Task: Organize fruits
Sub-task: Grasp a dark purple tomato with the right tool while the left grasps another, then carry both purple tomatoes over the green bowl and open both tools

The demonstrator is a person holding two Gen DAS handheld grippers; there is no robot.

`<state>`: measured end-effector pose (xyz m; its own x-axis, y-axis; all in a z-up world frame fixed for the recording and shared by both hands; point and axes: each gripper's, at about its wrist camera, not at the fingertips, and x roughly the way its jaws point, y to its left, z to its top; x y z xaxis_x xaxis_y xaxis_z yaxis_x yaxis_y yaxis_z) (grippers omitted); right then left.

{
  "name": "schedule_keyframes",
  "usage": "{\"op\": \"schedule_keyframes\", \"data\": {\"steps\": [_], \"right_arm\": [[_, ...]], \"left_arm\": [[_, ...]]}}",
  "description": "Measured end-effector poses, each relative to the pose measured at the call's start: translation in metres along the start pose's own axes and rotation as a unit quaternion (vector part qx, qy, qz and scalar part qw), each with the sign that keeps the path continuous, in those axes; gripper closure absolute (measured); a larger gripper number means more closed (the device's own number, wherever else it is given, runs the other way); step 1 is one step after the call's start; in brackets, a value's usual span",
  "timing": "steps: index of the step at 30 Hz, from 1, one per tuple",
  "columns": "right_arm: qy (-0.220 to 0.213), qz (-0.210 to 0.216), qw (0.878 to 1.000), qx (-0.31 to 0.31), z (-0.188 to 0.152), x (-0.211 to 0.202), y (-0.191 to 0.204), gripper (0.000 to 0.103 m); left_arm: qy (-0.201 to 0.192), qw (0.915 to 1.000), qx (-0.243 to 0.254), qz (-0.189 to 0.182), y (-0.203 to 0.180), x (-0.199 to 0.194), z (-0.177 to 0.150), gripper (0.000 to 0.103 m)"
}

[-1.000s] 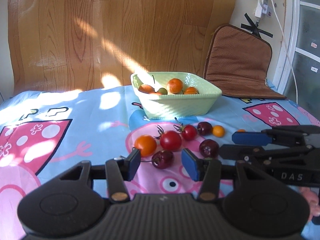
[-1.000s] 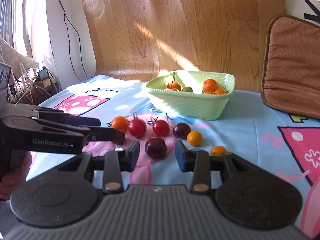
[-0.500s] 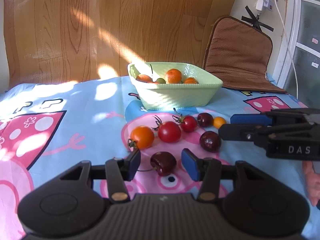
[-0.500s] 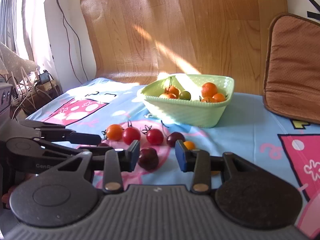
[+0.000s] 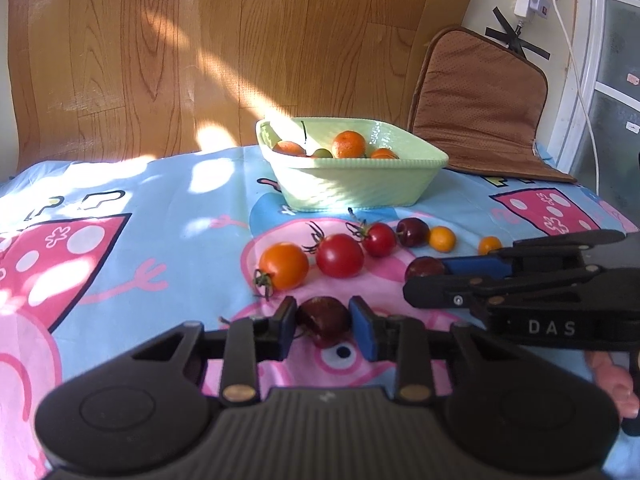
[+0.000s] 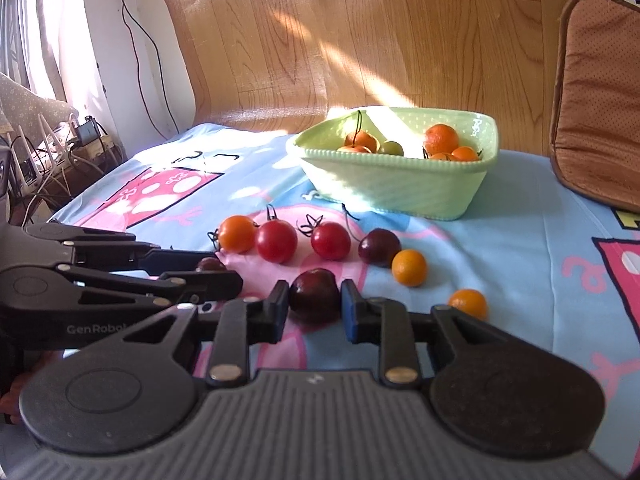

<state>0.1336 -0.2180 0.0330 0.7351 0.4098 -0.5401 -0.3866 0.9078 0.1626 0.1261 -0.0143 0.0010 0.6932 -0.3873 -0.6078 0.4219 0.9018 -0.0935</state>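
A few fruits sit in the green bowl (image 5: 352, 184); about eight lie loose on the bench (image 5: 160, 208); each hand-held gripper, left (image 5: 322, 322) and right (image 6: 314, 304), brackets a dark cherry, left's (image 5: 323, 318) and right's (image 6: 314, 294), jaws apart, nothing lifted.

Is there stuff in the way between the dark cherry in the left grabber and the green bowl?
Yes. The dark cherry sits between the left gripper fingers, and a red tomato and an orange tomato lie between it and the green bowl. Lifting over them should clear.
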Motion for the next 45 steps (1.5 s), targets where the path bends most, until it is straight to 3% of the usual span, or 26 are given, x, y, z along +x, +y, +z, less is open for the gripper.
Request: {"op": "schedule_keyframes", "data": {"steps": [18,22,27,31,33,36,40,45], "right_arm": [[-0.030,-0.020,0.999,0.005,-0.048,-0.067,0.017,0.073],[-0.080,-0.019,0.996,0.024,-0.023,-0.087,0.007,0.073],[-0.173,-0.013,0.984,0.049,0.052,-0.125,-0.021,0.073],[-0.243,-0.006,0.969,0.052,0.117,-0.147,-0.037,0.073],[-0.259,-0.012,0.965,0.047,0.139,-0.144,-0.040,0.073],[-0.231,-0.017,0.972,0.039,0.147,-0.111,-0.048,0.073],[-0.139,-0.039,0.989,0.026,0.132,-0.036,-0.056,0.073],[-0.065,-0.045,0.997,0.023,0.112,0.031,-0.069,0.073]], "left_arm": [[-0.002,0.9988,-0.003,-0.048,-0.033,-0.058,-0.027,0.074],[-0.031,0.9972,-0.017,-0.066,-0.026,-0.075,0.010,0.074],[-0.114,0.9904,-0.027,-0.073,-0.015,-0.112,0.093,0.074],[-0.174,0.9836,-0.011,-0.046,-0.017,-0.128,0.157,0.074],[-0.185,0.9820,-0.010,-0.034,-0.017,-0.119,0.179,0.074],[-0.158,0.9870,-0.020,-0.018,-0.012,-0.071,0.198,0.074],[-0.065,0.9971,-0.035,-0.014,-0.001,0.016,0.191,0.073],[0.005,0.9983,-0.058,-0.010,0.008,0.091,0.177,0.073]]}}
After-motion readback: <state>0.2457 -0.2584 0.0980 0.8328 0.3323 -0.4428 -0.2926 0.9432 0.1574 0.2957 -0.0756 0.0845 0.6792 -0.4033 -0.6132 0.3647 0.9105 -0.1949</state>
